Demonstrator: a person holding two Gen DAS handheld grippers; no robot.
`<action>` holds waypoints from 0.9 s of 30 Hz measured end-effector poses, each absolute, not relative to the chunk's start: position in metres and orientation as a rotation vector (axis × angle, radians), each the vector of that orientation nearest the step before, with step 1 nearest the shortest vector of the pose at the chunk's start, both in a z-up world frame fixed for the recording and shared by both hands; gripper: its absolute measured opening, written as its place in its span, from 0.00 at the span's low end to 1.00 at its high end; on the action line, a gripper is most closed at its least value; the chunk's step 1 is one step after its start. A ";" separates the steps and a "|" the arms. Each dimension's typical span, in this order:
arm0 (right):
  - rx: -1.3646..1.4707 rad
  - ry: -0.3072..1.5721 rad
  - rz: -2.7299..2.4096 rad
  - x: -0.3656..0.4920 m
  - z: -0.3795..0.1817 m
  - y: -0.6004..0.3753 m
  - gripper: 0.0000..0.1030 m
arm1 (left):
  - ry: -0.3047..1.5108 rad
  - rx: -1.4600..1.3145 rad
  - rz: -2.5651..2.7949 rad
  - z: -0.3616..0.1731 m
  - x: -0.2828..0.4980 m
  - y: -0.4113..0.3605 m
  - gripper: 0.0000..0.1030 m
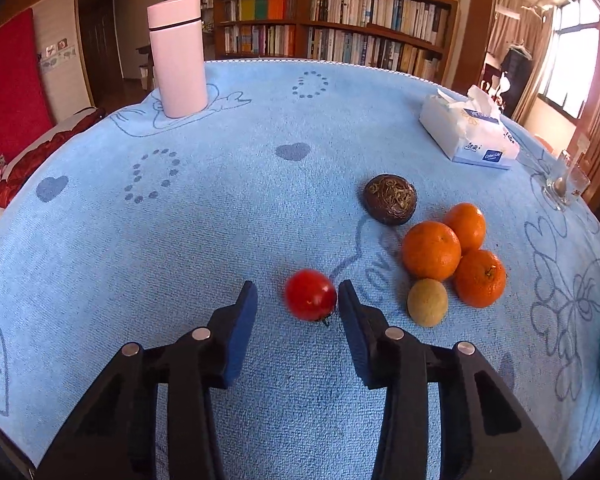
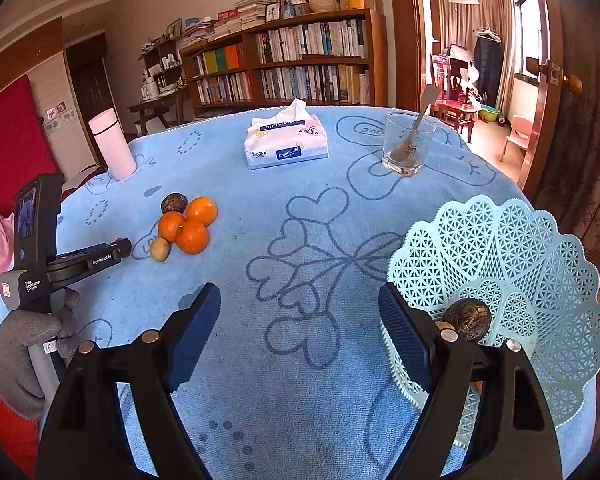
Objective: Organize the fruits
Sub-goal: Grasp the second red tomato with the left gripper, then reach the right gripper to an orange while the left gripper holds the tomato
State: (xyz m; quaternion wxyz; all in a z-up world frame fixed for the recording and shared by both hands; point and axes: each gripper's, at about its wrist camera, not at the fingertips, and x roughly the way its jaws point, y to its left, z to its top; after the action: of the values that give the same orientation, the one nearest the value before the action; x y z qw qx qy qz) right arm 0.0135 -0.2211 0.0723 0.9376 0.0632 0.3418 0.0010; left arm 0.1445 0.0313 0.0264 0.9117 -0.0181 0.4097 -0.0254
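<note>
In the left wrist view my left gripper (image 1: pixel 298 292) is open with a small red tomato (image 1: pixel 310 295) between its fingertips on the blue cloth, next to the right finger. Right of it lie three oranges (image 1: pixel 431 251), a small tan fruit (image 1: pixel 427 302) and a dark brown round fruit (image 1: pixel 391 199). In the right wrist view my right gripper (image 2: pixel 300 300) is open and empty over the cloth. A light blue lattice basket (image 2: pixel 512 248) at its right holds a dark brown fruit (image 2: pixel 467 318). The orange pile (image 2: pixel 188 222) and my left gripper (image 2: pixel 118 248) show at the left.
A pink flask (image 1: pixel 177 56) stands at the far left of the table. A tissue pack (image 1: pixel 470 130) and a glass with a spoon (image 2: pixel 407 145) stand at the far side. The blue towel (image 1: pixel 140 240) covers the table; its edges fall off left and right.
</note>
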 end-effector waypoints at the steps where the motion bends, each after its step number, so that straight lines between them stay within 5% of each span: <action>1: 0.132 0.706 0.009 0.016 0.071 -0.220 0.80 | 0.848 -0.047 -0.063 0.024 0.146 0.032 0.36; 5: 0.134 0.739 0.040 0.028 0.068 -0.212 0.80 | 0.842 -0.074 -0.079 0.023 0.145 0.036 0.26; 23: 0.048 0.851 0.152 0.124 0.045 -0.132 0.79 | 0.761 -0.077 -0.028 0.031 0.125 0.046 0.26; 27: 0.050 0.878 0.151 0.146 0.035 -0.121 0.73 | 0.756 -0.081 -0.025 0.032 0.124 0.048 0.26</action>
State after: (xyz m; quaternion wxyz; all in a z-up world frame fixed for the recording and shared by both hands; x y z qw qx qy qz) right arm 0.1463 -0.1211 0.0353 0.9021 0.0240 0.4245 0.0729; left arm 0.1236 0.0477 0.0317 0.9285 -0.0394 0.3691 -0.0121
